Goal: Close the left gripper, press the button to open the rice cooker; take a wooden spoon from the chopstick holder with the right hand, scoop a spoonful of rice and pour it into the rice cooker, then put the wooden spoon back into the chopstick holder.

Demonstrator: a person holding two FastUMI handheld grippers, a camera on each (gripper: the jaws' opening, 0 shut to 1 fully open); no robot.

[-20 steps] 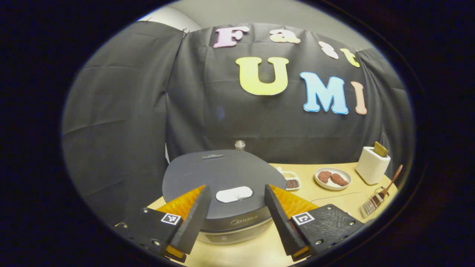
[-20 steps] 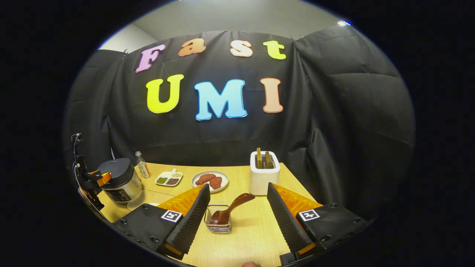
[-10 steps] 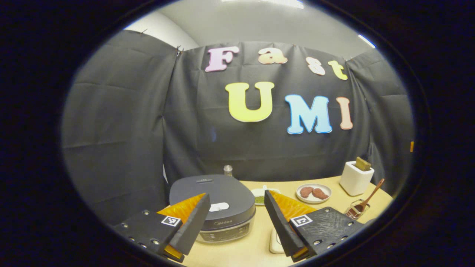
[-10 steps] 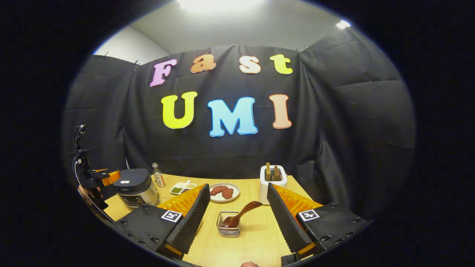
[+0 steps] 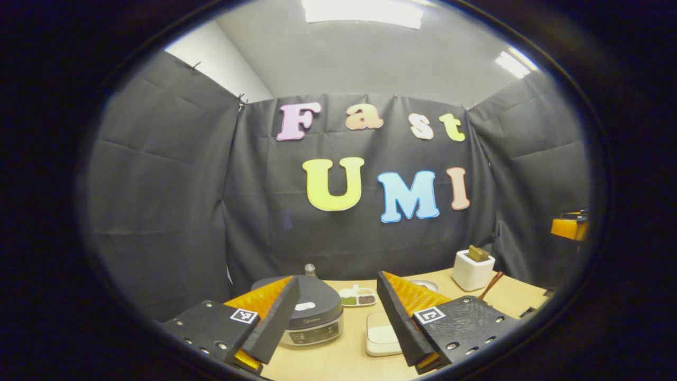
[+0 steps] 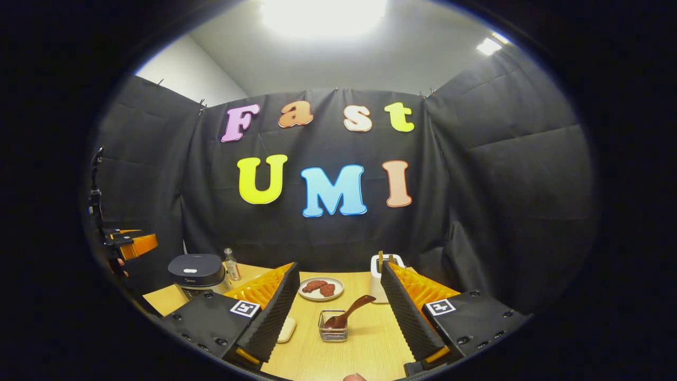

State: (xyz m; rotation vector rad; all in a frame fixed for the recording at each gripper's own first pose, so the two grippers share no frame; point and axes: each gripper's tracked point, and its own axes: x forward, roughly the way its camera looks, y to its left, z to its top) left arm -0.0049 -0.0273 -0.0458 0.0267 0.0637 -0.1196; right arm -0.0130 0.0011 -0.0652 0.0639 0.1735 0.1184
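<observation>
- The table (image 6: 365, 344) spans the lower part of both views, and every task object sits on it.
- The rice cooker (image 5: 312, 312) stands low and left of centre in the left gripper view with its lid down and the pale button (image 5: 305, 306) on top unpressed; in the right gripper view it sits at lower left (image 6: 197, 272).
- The left gripper (image 5: 336, 323) hangs well back from the cooker, fingers spread wide and holding nothing. The right gripper (image 6: 338, 317) is likewise spread and empty.
- The chopstick holder (image 6: 332, 332), a small wire basket, sits between the right gripper's fingers low in that view, the wooden spoon (image 6: 349, 313) leaning out of it to the upper right.
- Judged from this, the first step is not begun: the left fingers must close, then come down on the button.
- The right gripper view shows the holder whole; the left gripper view gives just the spoon handle at lower right, but shows a pale flat container (image 5: 382, 338) plainly, possibly the rice.
</observation>
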